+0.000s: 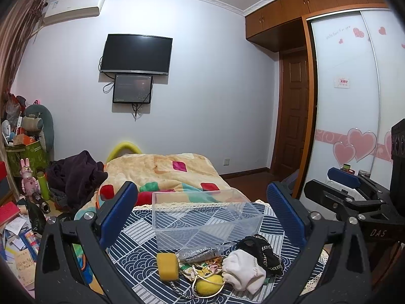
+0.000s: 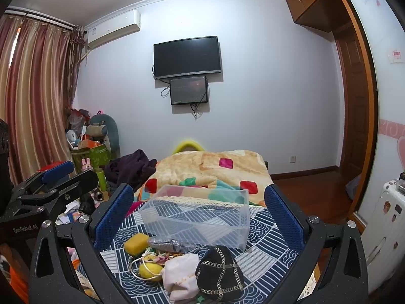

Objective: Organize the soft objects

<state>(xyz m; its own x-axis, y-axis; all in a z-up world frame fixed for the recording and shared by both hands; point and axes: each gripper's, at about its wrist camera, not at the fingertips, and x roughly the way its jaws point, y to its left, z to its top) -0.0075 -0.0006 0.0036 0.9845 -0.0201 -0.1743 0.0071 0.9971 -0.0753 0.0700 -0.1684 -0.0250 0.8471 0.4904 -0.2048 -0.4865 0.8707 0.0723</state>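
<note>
Left wrist view: the left gripper [image 1: 201,212] holds its blue-padded jaws spread wide with nothing between them. Ahead at 12 o'clock a clear rectangular plastic bin [image 1: 202,217] sits on the navy-and-white patterned cloth [image 1: 141,261]. Just nearer, at 6 o'clock, the soft things lie bunched together: a yellow sponge block [image 1: 167,266] at 7 o'clock, a grey glittery pouch [image 1: 198,253] touching the bin's near wall, a white folded sock [image 1: 244,269] and a black chain-trimmed fabric piece [image 1: 263,250] at 5 o'clock, a round yellow ball [image 1: 207,285] lowest. At 3 o'clock the right gripper's [image 1: 344,177] black body reads "DAS"; only one of its blue pads shows, so I cannot tell its state here.

Right wrist view: the right gripper [image 2: 198,215] is likewise spread wide and holds nothing. The bin [image 2: 197,217] stands at 12 o'clock, the sponge [image 2: 136,243] at 10 o'clock, the pouch [image 2: 164,244] against the bin, the ball [image 2: 149,271] at 7 o'clock, the sock [image 2: 181,274] beside the black piece [image 2: 220,273] at 6 o'clock. At 9 o'clock the left gripper's body reads "GenRobot.AI".
</note>
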